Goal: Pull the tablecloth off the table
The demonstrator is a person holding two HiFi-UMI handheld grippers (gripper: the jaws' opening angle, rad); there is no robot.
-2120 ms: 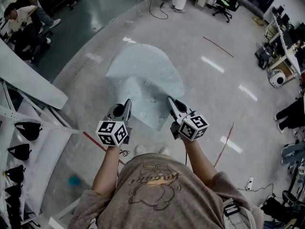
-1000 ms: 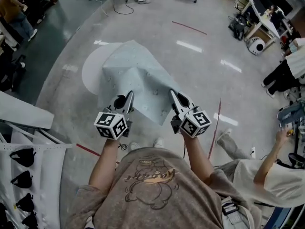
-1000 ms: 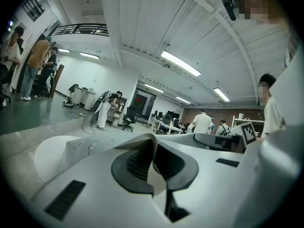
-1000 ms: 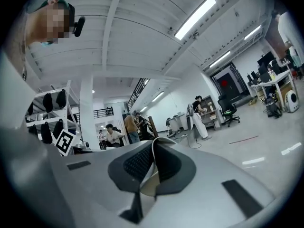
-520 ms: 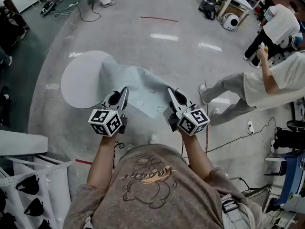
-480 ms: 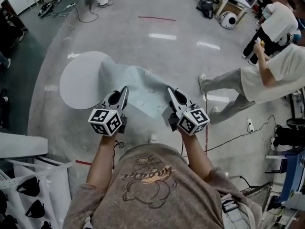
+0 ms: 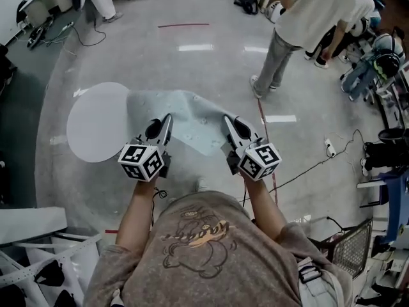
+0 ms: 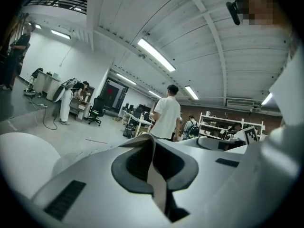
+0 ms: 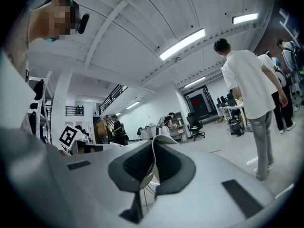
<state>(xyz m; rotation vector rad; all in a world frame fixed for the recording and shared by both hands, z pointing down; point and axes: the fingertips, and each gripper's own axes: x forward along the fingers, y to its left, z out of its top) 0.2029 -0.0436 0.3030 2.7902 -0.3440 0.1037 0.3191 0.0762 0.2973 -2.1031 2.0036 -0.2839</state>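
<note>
The pale blue tablecloth (image 7: 188, 117) hangs stretched between my two grippers, above the floor. Its far corner reaches the right rim of the round white table (image 7: 96, 123), whose top is bare. My left gripper (image 7: 168, 118) is shut on the cloth's near left edge. My right gripper (image 7: 225, 119) is shut on the near right edge. In the left gripper view the jaws (image 8: 152, 141) are closed with a thin strip of cloth (image 8: 158, 191) pinched between the pads. The right gripper view shows the same, with the jaws (image 9: 153, 144) closed on a cloth edge.
A person in a white shirt (image 7: 313, 8) stands at the upper right, with others at desks behind. A cable (image 7: 307, 168) runs across the floor on the right. White shelving (image 7: 35, 235) stands at the lower left and a wire cart (image 7: 353, 251) at the lower right.
The cloth has slid off the round table, which was mostly covered a second ago and now shows bare. Both grippers kept their hold while swinging away. The person in white walked up the right side.
</note>
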